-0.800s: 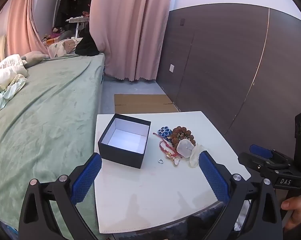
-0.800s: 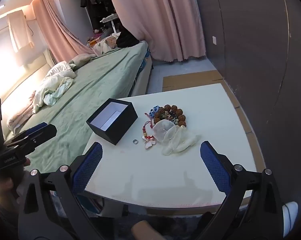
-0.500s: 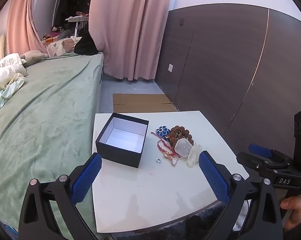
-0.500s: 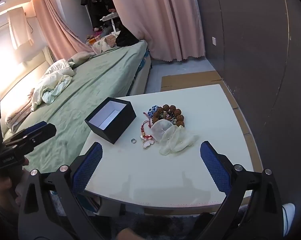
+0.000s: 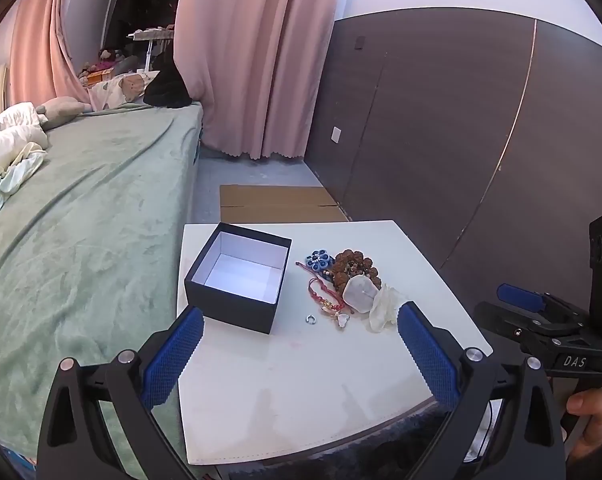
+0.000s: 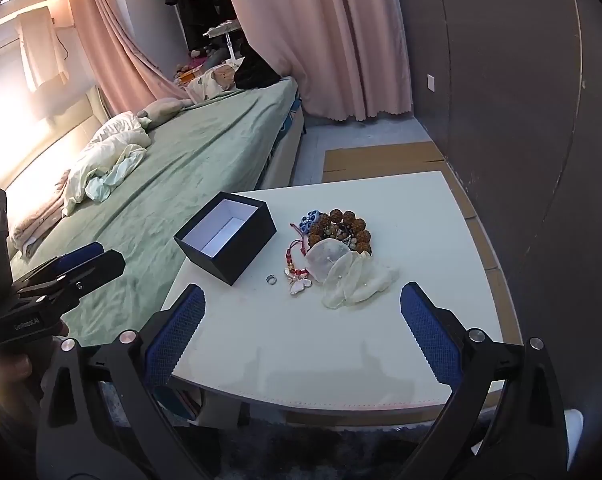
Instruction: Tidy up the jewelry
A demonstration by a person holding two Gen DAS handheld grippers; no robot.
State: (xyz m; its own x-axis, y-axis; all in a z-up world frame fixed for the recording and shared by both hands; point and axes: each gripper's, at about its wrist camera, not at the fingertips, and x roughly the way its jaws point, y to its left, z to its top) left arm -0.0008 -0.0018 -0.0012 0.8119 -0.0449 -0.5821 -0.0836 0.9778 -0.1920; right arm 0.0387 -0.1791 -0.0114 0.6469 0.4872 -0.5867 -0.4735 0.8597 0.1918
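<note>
Silver ring (image 5: 311, 319) between box (image 5: 237, 280), bracelets (image 5: 355, 270); beyond jaws.

Black box (image 5: 237, 294), lid off, white-lined interior empty, upright on desk. Beside it, a clustered heap: brown bead bracelet (image 5: 353, 266), blue flower piece (image 5: 318, 261), red cord bracelet (image 5: 321, 294), translucent white shell pieces (image 6: 351, 274). Small silver ring (image 5: 310, 319) lies apart, between box and heap, near a white butterfly charm (image 6: 299, 285).

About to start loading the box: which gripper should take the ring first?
Probably the right gripper. The ring lies just ahead of its open jaws, while the box sits nearer the left gripper, which is also open.
</note>
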